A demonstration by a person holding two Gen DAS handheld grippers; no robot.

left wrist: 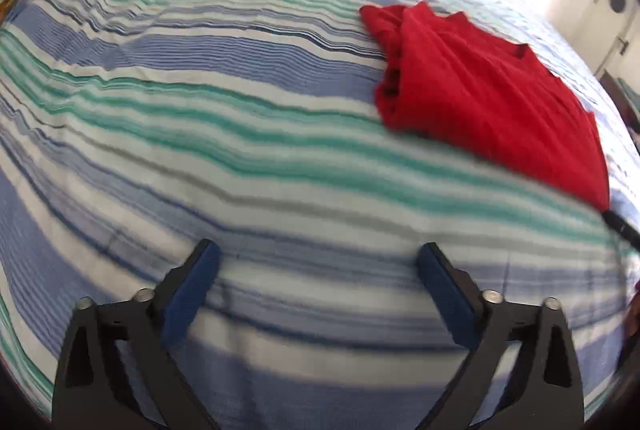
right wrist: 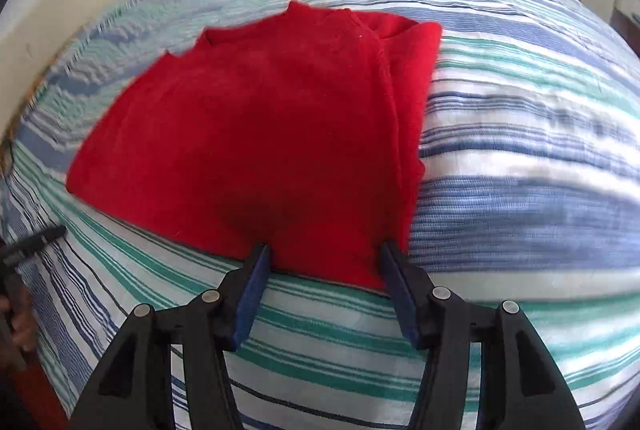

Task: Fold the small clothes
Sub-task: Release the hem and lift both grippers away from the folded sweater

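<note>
We held the right gripper [right wrist: 322, 262] with jaws apart over the near hem of the red garment [right wrist: 256, 134] on the striped bedspread [right wrist: 520, 198], the left gripper [left wrist: 318, 262] spread wide and empty; light, limp cloth, best pinched at its 2 near corners.

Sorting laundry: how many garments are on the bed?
1: the red garment lies partly folded on the striped bedspread, just ahead of the right gripper. Others may lie outside view.
</note>
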